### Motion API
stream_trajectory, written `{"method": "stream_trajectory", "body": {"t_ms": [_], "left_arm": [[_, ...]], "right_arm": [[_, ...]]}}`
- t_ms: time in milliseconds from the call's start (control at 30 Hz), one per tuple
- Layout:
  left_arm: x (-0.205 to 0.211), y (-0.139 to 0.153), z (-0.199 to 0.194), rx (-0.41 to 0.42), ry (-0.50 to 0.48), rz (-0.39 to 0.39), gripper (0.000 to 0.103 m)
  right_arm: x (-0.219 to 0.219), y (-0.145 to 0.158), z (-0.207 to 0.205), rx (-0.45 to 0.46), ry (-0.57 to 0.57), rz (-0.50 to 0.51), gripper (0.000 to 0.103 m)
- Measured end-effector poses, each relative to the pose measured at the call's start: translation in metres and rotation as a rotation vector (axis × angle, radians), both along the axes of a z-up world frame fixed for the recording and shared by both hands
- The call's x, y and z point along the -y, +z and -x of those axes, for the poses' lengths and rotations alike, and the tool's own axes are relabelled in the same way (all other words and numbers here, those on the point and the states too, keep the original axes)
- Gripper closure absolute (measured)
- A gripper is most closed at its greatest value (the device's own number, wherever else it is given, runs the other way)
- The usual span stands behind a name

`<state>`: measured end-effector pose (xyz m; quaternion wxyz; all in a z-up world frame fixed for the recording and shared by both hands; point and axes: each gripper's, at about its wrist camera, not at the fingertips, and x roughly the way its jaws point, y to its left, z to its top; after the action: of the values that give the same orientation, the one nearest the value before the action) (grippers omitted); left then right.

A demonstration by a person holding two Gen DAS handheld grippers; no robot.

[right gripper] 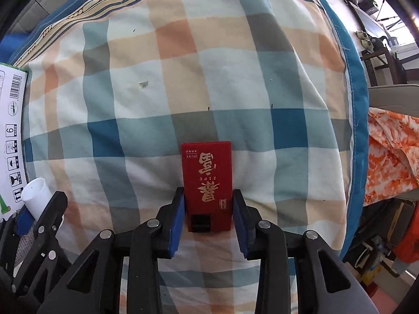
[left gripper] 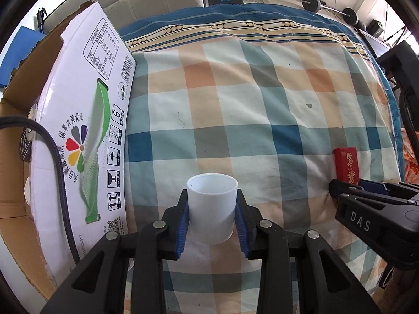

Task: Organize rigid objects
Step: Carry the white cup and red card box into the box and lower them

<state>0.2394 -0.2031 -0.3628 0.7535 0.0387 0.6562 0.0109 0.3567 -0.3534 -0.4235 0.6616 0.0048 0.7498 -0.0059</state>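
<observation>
A white plastic cylinder (left gripper: 211,206) stands between the blue pads of my left gripper (left gripper: 212,201), which is shut on it above the plaid blanket; it also shows in the right wrist view (right gripper: 38,195). A flat red box with gold characters (right gripper: 207,183) sits between the pads of my right gripper (right gripper: 208,196), which is shut on its lower end. The red box (left gripper: 346,165) and right gripper (left gripper: 337,191) also show at the right of the left wrist view.
A large open cardboard box (left gripper: 78,130) with a white printed side stands at the left, against the plaid blanket (left gripper: 248,99). Orange patterned cloth (right gripper: 390,151) lies off the blanket's right edge. Gym gear stands at the back.
</observation>
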Motion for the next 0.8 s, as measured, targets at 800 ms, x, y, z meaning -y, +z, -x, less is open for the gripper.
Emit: {"method": "stream_trajectory", "body": {"t_ms": [800], "left_arm": [[-0.123, 0.190, 0.019, 0.189, -0.036, 0.212, 0.074]], "right_arm": [[-0.052, 0.216, 0.098, 0.254, 0.020, -0.223, 0.067]]}}
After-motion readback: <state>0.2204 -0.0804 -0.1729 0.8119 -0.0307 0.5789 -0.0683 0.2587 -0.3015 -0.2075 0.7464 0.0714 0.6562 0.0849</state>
